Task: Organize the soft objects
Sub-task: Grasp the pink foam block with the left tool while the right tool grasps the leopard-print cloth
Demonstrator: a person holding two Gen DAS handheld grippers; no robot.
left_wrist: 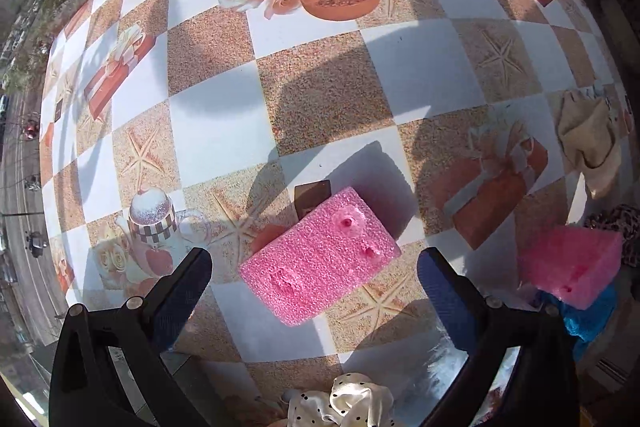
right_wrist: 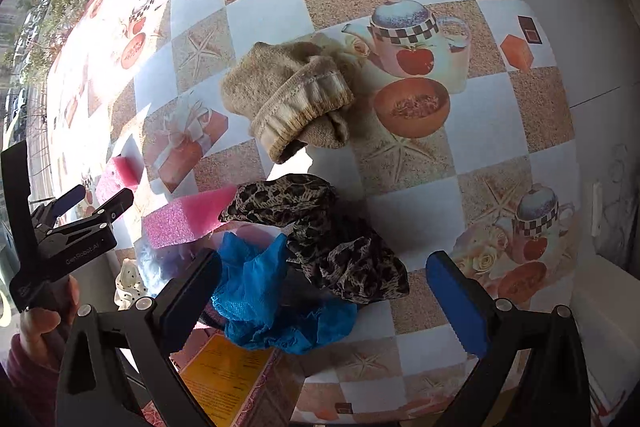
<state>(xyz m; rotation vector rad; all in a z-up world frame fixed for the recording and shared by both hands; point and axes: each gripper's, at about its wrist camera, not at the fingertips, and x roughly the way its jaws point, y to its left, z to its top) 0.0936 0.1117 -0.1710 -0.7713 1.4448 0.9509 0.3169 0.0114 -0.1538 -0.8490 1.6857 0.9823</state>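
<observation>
- Spotted cloth [left_wrist: 344, 405] lies nearest, under the left gripper [left_wrist: 314, 275], jaws wide, empty.
- Pink foam block [left_wrist: 320, 259] sits just ahead between its fingers, long axis slanting up-right; left is nearer, prob. needs a wrist turn.
- Right gripper [right_wrist: 324, 291] wide, empty, over blue net [right_wrist: 260, 291] & leopard scarf [right_wrist: 320, 227]; beige sock [right_wrist: 288, 95] further ahead.

White lettering "GenRobot.AI" is printed on the black body of the left tool [right_wrist: 90, 205], seen at the left edge of the right wrist view. A yellow-orange sheet [right_wrist: 228, 367] near the bottom edge carries printed lines too small to read. No other legible text appears.
</observation>
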